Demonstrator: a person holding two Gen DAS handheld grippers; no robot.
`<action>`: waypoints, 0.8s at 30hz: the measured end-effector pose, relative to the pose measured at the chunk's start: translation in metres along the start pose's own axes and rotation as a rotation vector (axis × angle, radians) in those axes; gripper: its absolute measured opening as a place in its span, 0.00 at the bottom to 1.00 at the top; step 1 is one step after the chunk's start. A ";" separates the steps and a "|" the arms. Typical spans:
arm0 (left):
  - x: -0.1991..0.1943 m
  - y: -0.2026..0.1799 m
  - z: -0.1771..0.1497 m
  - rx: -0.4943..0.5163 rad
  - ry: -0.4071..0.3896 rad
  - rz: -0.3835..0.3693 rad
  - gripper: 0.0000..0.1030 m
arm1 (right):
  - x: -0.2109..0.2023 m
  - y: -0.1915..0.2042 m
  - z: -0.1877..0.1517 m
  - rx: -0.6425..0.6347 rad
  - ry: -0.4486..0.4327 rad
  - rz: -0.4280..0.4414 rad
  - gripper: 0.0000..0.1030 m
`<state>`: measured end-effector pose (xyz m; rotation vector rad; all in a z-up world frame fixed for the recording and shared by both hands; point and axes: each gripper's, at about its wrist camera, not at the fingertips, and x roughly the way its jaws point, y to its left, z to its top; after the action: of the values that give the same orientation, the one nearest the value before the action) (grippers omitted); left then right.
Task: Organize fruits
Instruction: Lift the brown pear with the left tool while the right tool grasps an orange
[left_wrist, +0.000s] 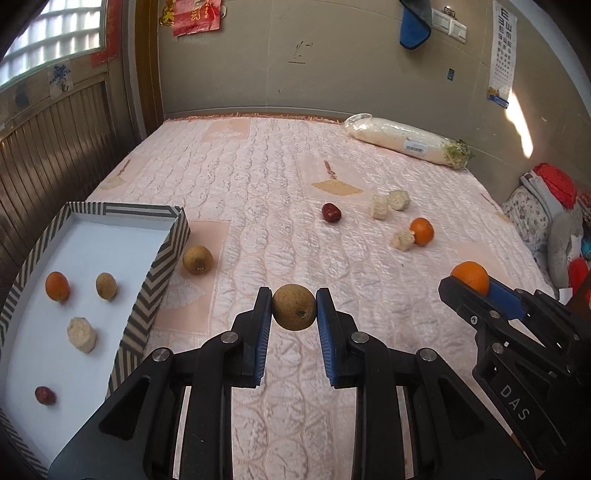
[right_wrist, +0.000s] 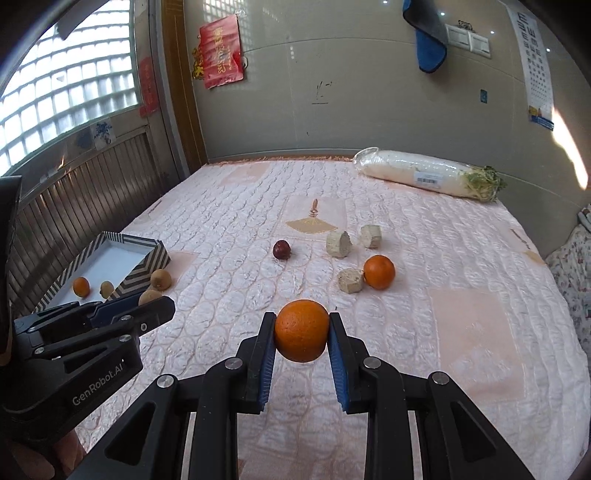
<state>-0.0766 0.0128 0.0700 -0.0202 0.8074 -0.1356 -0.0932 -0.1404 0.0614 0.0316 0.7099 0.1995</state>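
Observation:
My left gripper (left_wrist: 294, 308) is shut on a brown round fruit (left_wrist: 294, 307) and holds it above the pink bedspread. My right gripper (right_wrist: 301, 331) is shut on an orange (right_wrist: 301, 330), also held above the bed; it shows in the left wrist view (left_wrist: 471, 277). A striped tray (left_wrist: 162, 258) at the left holds an orange (left_wrist: 57, 285), a brown fruit (left_wrist: 106, 285), a pale chunk (left_wrist: 81, 334) and a red date (left_wrist: 45, 395). On the bed lie another brown fruit (left_wrist: 198, 259), a red date (left_wrist: 331, 212), an orange (left_wrist: 422, 231) and three pale chunks (left_wrist: 379, 207).
A wrapped white radish (left_wrist: 406, 142) lies at the bed's far right by the wall. Pillows and clothes (left_wrist: 546, 206) pile up at the right edge. A wooden panel wall (left_wrist: 55, 155) runs along the left, behind the tray.

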 end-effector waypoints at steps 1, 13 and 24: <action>-0.004 -0.001 -0.003 0.010 -0.003 0.001 0.23 | -0.005 0.001 -0.002 -0.001 -0.005 -0.007 0.25; -0.030 0.002 -0.013 0.026 -0.029 0.011 0.23 | -0.026 0.017 -0.010 -0.005 -0.040 -0.028 0.25; -0.032 0.003 -0.013 0.026 -0.036 0.016 0.23 | -0.028 0.022 -0.009 -0.011 -0.038 -0.019 0.25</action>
<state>-0.1075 0.0209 0.0841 0.0088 0.7696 -0.1303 -0.1235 -0.1244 0.0743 0.0184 0.6706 0.1840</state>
